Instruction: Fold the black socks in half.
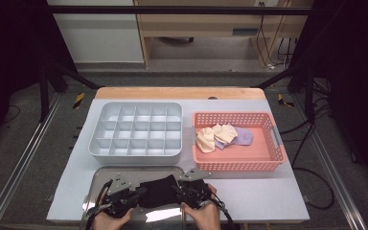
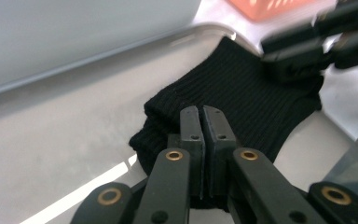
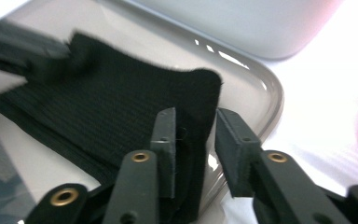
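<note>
Sock between our two hand-held grippers, near the desk's front edge
We pinched the black sock with the left hand-held gripper clamped; the right hand-held gripper gaped narrowly over its opposite end.

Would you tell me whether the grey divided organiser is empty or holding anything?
Empty: every compartment of the divided organiser shows bare grey floor in the high view.

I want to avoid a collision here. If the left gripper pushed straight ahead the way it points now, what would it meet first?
The left gripper, jaws shut on the black sock, points across that sock toward the right gripper, which grips its far side. Past the cloth, the right gripper would probably come first, though depth is hard to judge.
</note>
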Demonstrator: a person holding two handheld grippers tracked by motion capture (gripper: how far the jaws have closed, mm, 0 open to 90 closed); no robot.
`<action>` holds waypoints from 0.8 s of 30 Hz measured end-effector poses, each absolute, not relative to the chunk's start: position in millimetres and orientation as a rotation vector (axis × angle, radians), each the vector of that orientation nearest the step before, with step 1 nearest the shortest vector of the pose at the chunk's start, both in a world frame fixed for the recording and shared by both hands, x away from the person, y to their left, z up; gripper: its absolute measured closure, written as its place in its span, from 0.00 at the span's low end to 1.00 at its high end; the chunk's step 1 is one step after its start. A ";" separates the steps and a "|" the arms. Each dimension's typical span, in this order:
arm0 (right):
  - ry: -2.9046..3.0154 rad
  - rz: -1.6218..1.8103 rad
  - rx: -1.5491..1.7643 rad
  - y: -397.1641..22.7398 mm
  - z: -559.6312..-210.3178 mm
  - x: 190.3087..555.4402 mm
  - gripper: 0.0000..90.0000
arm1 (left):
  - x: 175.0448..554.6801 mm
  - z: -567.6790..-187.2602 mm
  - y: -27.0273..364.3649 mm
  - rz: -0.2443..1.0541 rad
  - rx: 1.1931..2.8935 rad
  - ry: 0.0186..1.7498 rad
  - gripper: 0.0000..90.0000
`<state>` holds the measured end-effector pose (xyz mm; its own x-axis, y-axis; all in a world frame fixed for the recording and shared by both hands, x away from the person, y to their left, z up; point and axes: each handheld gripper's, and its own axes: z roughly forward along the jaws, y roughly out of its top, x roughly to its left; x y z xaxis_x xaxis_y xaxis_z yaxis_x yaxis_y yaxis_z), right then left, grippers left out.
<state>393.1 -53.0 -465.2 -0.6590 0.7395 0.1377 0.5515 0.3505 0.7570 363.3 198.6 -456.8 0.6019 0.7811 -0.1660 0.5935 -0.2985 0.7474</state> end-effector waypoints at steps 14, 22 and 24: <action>2.388 1.270 1.221 -68.6 -463.6 385.5 0.72 | 374.5 -447.6 176.3 0.264 2.016 0.981 0.93; 2.436 1.236 1.224 -62.0 -475.0 382.8 0.76 | 373.3 -440.5 171.1 0.319 1.996 0.967 0.96; 2.439 1.239 1.229 -61.7 -475.2 382.6 0.79 | 373.4 -434.3 174.4 0.333 1.978 0.967 0.96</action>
